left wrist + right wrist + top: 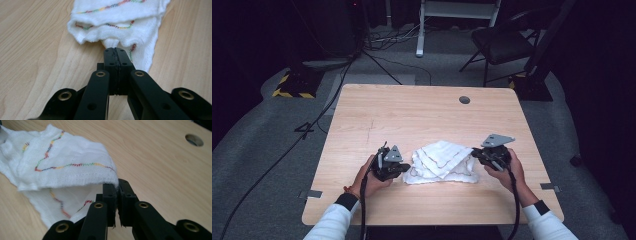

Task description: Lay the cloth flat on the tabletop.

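A white cloth (443,161) with rainbow-coloured stitched edges lies rumpled and folded over itself near the table's front middle. My left gripper (406,167) is at its left end, shut on a pinched corner of the cloth (117,32). My right gripper (475,154) sits at the cloth's right end; its jaws are shut on the edge of an upper fold of the cloth (75,170), lifting that fold slightly off the layer beneath. A hand holds each gripper from the front edge.
The wooden table (412,115) has a round cable hole (464,100) near its far edge, which the right gripper view shows as a hole (194,140). Beyond the table stand a dark chair (502,45) and cables on the grey floor.
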Demonstrator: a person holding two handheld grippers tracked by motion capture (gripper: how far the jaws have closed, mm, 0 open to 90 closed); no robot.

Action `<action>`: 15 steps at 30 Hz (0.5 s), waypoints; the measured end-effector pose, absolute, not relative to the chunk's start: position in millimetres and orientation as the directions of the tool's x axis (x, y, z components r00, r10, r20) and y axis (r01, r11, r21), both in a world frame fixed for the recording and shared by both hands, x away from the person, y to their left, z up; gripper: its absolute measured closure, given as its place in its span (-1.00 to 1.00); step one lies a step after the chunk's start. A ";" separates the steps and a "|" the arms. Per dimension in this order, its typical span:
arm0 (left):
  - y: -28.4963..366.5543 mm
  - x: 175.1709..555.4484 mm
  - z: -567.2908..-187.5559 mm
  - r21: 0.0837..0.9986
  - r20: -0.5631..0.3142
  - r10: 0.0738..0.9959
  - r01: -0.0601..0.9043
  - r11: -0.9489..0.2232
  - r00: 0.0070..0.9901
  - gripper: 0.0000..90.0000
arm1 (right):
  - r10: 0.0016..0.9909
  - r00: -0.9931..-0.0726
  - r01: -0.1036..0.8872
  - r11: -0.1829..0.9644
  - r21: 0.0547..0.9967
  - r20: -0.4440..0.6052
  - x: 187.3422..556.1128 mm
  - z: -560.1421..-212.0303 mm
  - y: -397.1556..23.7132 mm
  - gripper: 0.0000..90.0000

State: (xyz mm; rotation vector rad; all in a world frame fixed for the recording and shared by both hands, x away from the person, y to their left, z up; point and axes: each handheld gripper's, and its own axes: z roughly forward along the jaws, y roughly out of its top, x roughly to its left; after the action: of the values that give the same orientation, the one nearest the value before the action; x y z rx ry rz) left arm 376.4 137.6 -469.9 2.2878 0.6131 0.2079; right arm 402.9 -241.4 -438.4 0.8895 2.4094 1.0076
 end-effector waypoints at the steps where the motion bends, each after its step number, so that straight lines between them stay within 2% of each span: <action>1: 138.2 375.1 -469.5 0.704 -0.036 0.487 0.368 -0.607 0.873 0.98 | 0.685 -0.724 0.419 0.534 0.734 -0.085 401.7 -439.5 -246.5 0.90; 10: 144.4 364.2 -478.0 0.640 -0.024 0.487 0.387 -0.663 0.873 0.97 | 0.709 -0.703 0.503 0.560 0.658 -0.066 402.8 -471.0 -274.5 0.85; 12: 146.1 364.7 -480.4 0.633 -0.020 0.497 0.396 -0.666 0.868 0.96 | 0.719 -0.689 0.518 0.572 0.636 -0.086 404.1 -476.1 -277.9 0.76; 13: 147.1 365.3 -481.1 0.631 -0.020 0.512 0.408 -0.660 0.859 0.89 | 0.728 -0.680 0.530 0.566 0.631 -0.082 404.4 -477.4 -280.0 0.65; 14: 148.7 366.0 -481.0 0.633 -0.028 0.515 0.414 -0.654 0.857 0.84 | 0.742 -0.667 0.542 0.549 0.636 -0.073 404.7 -478.3 -282.6 0.63; 15: 149.6 366.0 -481.0 0.638 -0.036 0.521 0.421 -0.645 0.853 0.60 | 0.745 -0.664 0.542 0.535 0.649 -0.059 402.6 -478.3 -286.3 0.58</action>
State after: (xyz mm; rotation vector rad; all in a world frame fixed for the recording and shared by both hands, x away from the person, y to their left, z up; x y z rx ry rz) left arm 366.0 149.6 -481.0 2.3630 0.6808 0.1971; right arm 402.6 -286.3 -478.3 1.0649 2.4476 0.8668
